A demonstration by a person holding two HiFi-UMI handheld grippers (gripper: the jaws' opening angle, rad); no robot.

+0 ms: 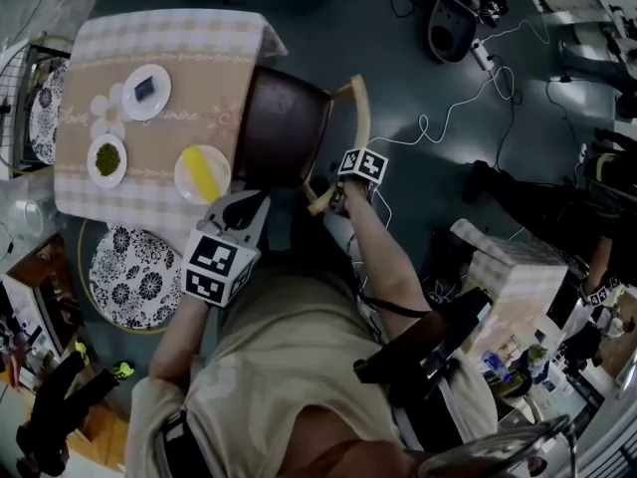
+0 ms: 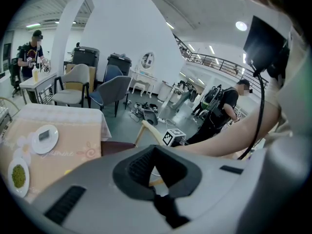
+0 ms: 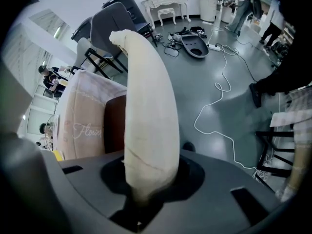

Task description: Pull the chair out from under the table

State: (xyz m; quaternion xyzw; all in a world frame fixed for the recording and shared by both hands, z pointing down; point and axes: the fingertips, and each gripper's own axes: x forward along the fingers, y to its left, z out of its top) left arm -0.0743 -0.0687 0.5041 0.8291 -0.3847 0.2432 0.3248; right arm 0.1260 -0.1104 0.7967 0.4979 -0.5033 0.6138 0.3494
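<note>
Left gripper [image 2: 157,172] was held right up front, jaws apart. The chair [image 1: 287,122] was seen tucked partway under the checkered table [image 1: 149,38], and its cream back rail [image 3: 146,106] was clamped in the right gripper [image 3: 148,184].

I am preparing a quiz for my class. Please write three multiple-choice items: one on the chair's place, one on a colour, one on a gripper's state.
1. In the head view, at which edge of the table does the chair stand? A left B right C top
2. What colour is the chair's seat? A dark brown B blue C white
3. How are the left gripper's jaws? A pressed together B closed on some object C apart, empty
Key: 1 B, the chair is right of the table; 2 A, the seat looks dark brown; 3 C, nothing lies between them.
</note>
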